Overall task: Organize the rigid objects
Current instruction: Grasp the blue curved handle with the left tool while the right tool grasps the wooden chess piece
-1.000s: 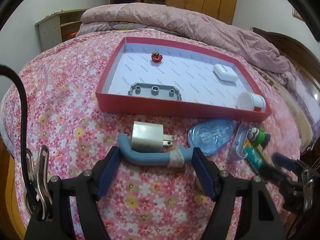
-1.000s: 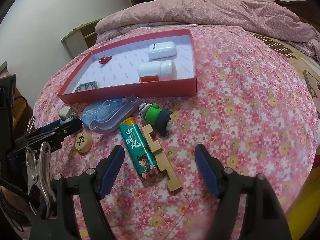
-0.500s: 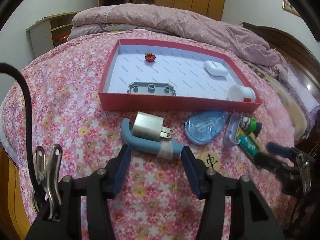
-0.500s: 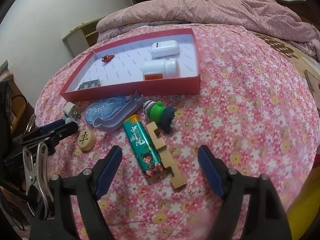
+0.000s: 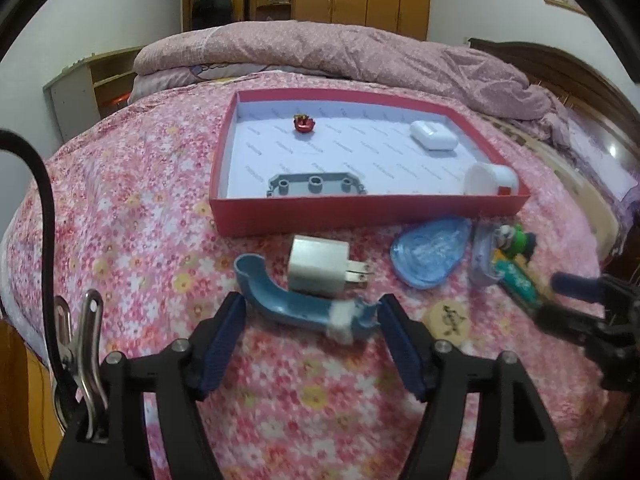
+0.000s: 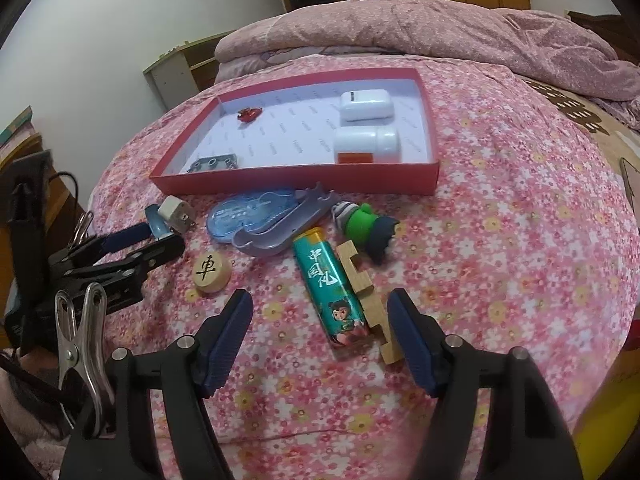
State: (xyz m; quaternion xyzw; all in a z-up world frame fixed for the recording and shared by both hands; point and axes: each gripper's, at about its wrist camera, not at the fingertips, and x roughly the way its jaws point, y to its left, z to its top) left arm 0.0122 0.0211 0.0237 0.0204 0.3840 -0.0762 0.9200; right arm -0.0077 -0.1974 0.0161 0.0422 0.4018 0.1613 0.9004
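A: Left gripper (image 5: 310, 314) status?

B: Jaws apart, low over the pink floral bedspread (image 5: 132, 208) nr its front edge. The curved blue plastic tube w/ a white band (image 5: 294, 306) lies crosswise betw the blue pads (image 5: 224, 340); the right pad looks to touch the banded end, the left pad sits just off the tube. Not clamped.

A: What's next to the tube?

B: White square wall charger w/ metal prongs (image 5: 318, 266), touching the tube's far side. Beyond it, the shallow red cardboard box w/ white lining (image 5: 360, 212).

A: Inside the box?

B: Grey studded building-brick plate (image 5: 316, 184) at the front wall, small red metallic trinket (image 5: 305, 123) toward the back-left corner, white earbud case (image 5: 434, 135) back right, white plastic bottle w/ red label (image 6: 366, 144) lying on its side in the front-right corner.

A: Right gripper (image 6: 320, 320)?

B: Also spread wide, holding nothing. It hovers over the near end of the teal lighter w/ cartoon print (image 6: 328, 288) and the notched pale wooden block (image 6: 366, 288) lying against it; the right pad is just beside the block's near end.

A: Rest of the loose stuff?

B: All in front of the box: clear blue correction-tape dispenser (image 6: 248, 214), lavender plastic tray piece (image 6: 284, 226) overlapping it, green and navy toy figure (image 6: 366, 226) on its side, round wooden chess piece w/ a black character (image 6: 211, 271) nr the left gripper's tip.
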